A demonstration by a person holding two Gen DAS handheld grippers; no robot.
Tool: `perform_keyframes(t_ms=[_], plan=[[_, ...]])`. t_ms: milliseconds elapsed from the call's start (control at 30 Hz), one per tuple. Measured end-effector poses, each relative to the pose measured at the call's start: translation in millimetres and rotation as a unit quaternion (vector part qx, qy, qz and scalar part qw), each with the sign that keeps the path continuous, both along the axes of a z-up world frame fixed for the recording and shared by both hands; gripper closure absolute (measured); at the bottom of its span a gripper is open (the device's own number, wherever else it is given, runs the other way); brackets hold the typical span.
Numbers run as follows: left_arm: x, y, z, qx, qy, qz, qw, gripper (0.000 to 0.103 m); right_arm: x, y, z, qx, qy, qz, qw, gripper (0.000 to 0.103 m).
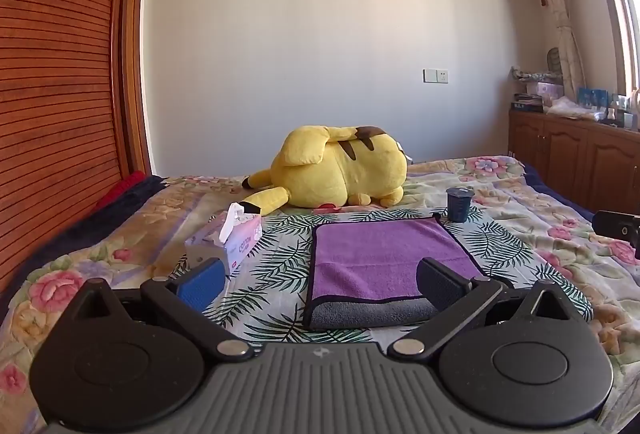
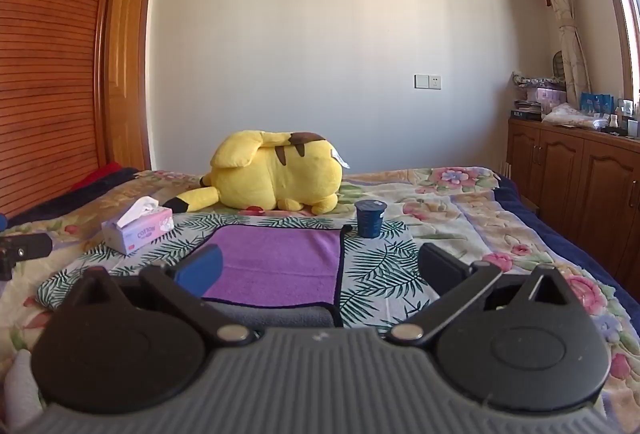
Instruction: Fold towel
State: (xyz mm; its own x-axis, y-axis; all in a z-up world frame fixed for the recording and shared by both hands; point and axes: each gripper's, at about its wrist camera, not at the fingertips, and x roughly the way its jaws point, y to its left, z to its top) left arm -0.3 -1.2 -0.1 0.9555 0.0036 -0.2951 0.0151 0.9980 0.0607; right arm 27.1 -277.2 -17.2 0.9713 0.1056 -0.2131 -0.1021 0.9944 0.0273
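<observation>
A purple towel [image 1: 384, 258] with a dark hem lies flat on the bed, and its near edge is turned over to show a grey underside [image 1: 372, 314]. My left gripper [image 1: 320, 282] is open, held low just in front of the towel's near left part, holding nothing. The towel also shows in the right wrist view [image 2: 276, 262]. My right gripper [image 2: 320, 270] is open and empty, in front of the towel's near right corner. The right gripper's tip shows at the right edge of the left wrist view [image 1: 620, 228].
A yellow plush toy [image 1: 340, 170] lies behind the towel. A tissue box [image 1: 228, 238] stands to its left, a dark blue cup [image 1: 459, 204] at its far right corner. The floral bedspread [image 1: 520, 202] covers the bed. Wooden cabinets [image 2: 580, 174] stand at right.
</observation>
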Motion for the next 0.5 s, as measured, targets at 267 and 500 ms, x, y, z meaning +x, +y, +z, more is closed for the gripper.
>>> perform_keyframes(t_ms=[267, 500], plan=[[0.2, 0.0, 0.0, 0.002, 0.0, 0.0, 1.0, 0.016, -0.4, 0.5, 0.8, 0.0, 0.0, 0.0, 1.0, 0.0], [0.0, 0.2, 0.1, 0.001, 0.0, 0.001, 1.0, 0.016, -0.7, 0.5, 1.1, 0.0, 0.0, 0.0, 1.0, 0.0]])
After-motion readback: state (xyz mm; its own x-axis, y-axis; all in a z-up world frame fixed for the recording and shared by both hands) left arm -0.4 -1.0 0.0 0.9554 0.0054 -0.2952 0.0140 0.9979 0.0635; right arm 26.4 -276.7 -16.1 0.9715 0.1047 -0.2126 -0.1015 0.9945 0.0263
